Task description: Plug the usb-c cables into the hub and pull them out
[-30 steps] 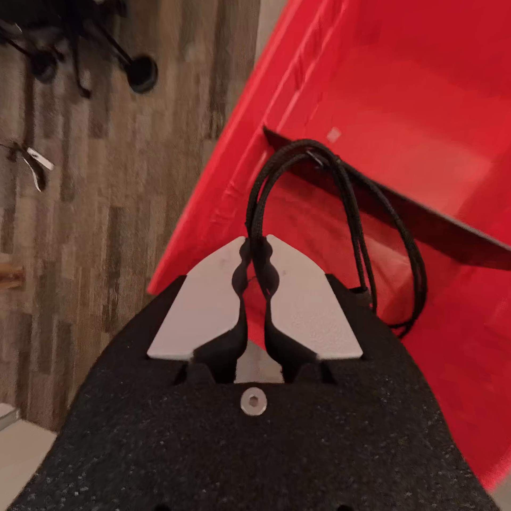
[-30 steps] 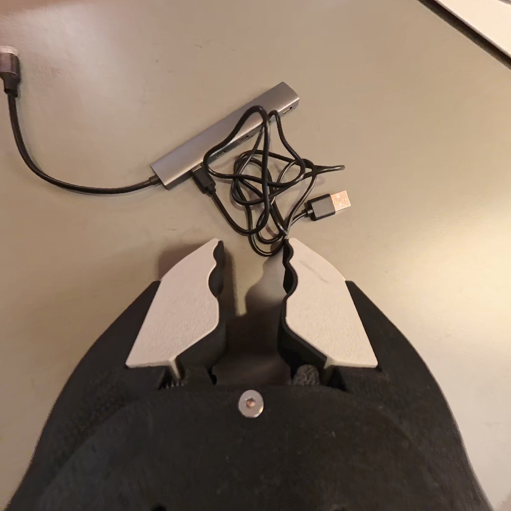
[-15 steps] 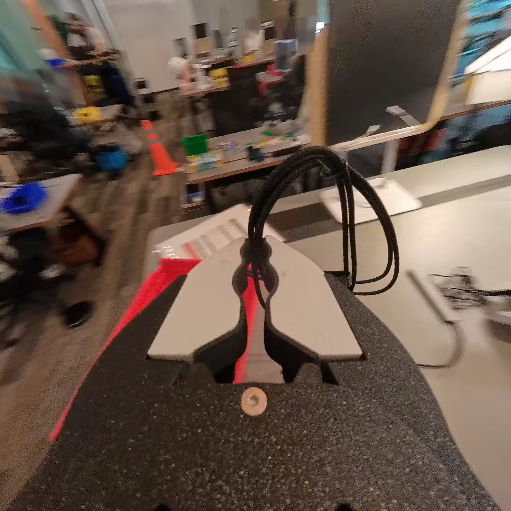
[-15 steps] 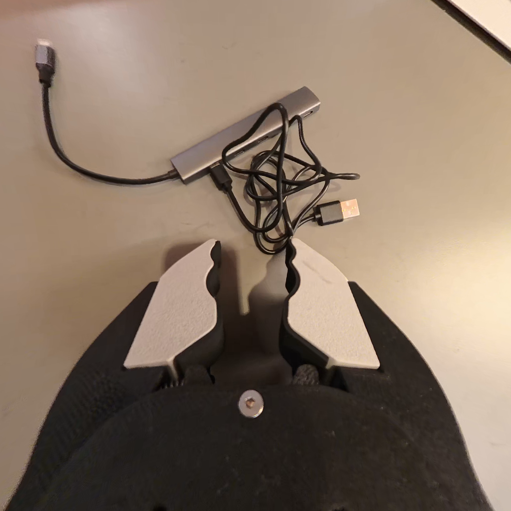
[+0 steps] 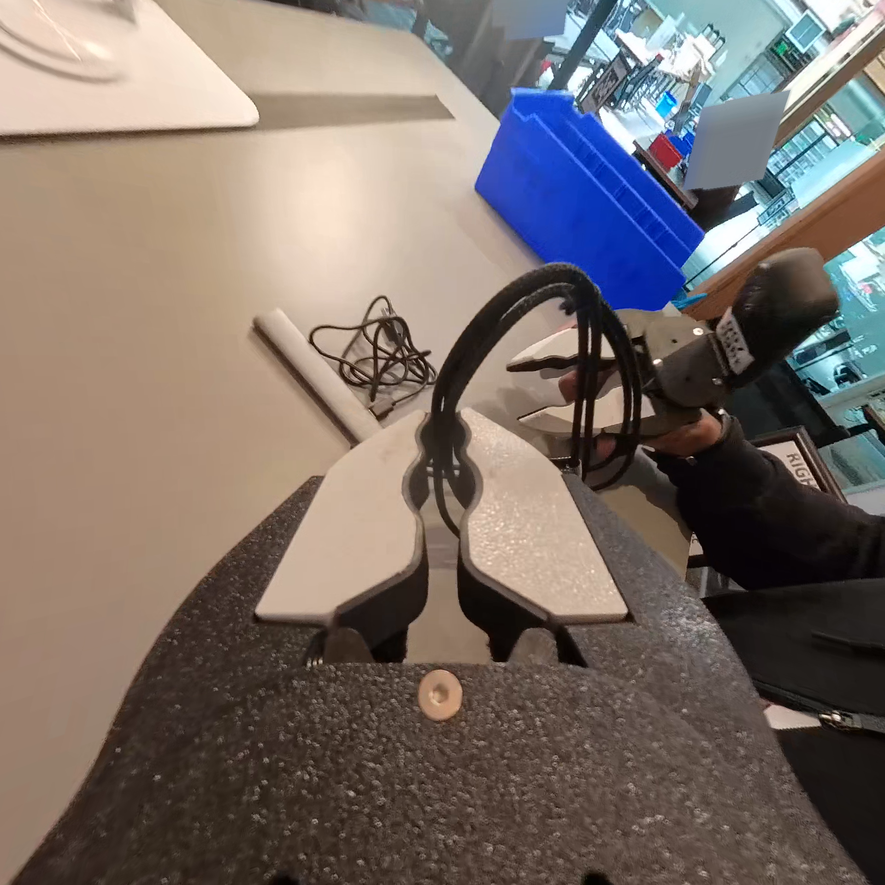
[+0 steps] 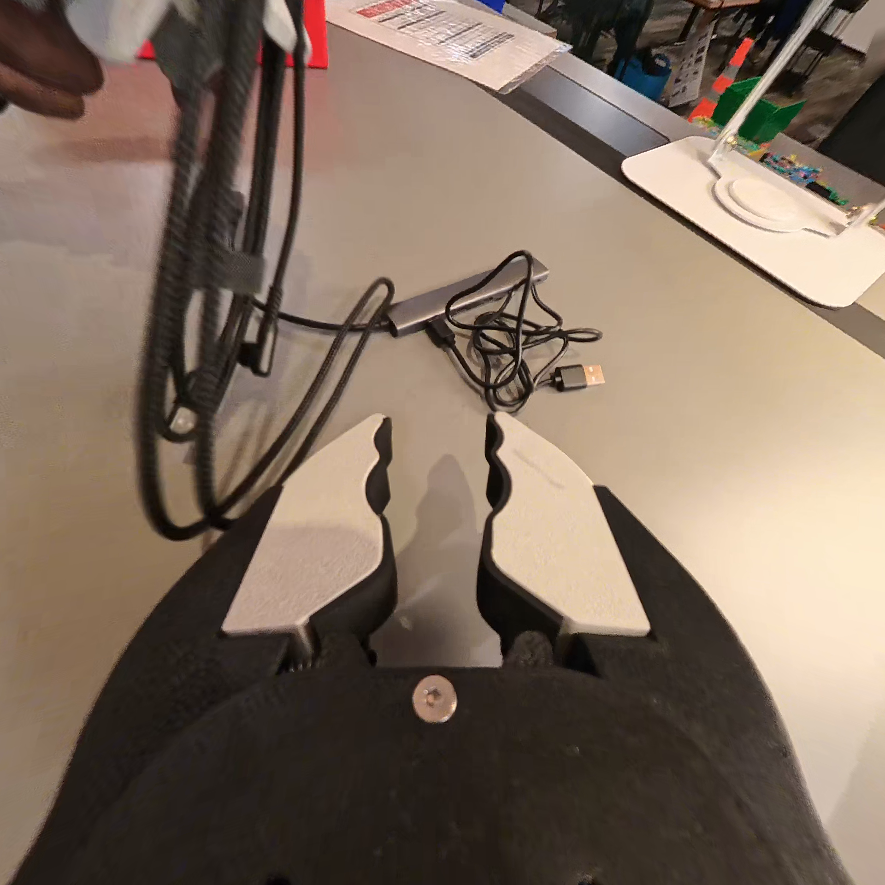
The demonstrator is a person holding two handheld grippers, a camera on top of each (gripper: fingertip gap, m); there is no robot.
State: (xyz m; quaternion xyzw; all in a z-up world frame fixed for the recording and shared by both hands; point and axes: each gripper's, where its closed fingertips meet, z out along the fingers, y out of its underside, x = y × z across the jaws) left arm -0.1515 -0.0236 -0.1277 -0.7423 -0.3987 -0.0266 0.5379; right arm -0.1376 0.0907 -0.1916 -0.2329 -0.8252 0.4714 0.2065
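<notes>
One thin black cable (image 6: pixel 507 335) looks plugged into the slim grey metal hub (image 6: pixel 459 299). Your left gripper (image 5: pixel 443 431) clamps a coiled braided black cable (image 5: pixel 507 330), unplugged; your right gripper (image 6: pixel 438 426) gapes empty.

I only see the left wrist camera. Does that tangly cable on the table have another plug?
Observer: Yes, the thin cable ends in a flat silver-tipped plug lying loose on the table.
Operator: Does the hub have its own wire?
Observer: Yes, a black lead leaves one end of the hub, heading left.
Operator: Is my bundle tied?
Observer: A dark strap wraps the braided cable bundle.
</notes>
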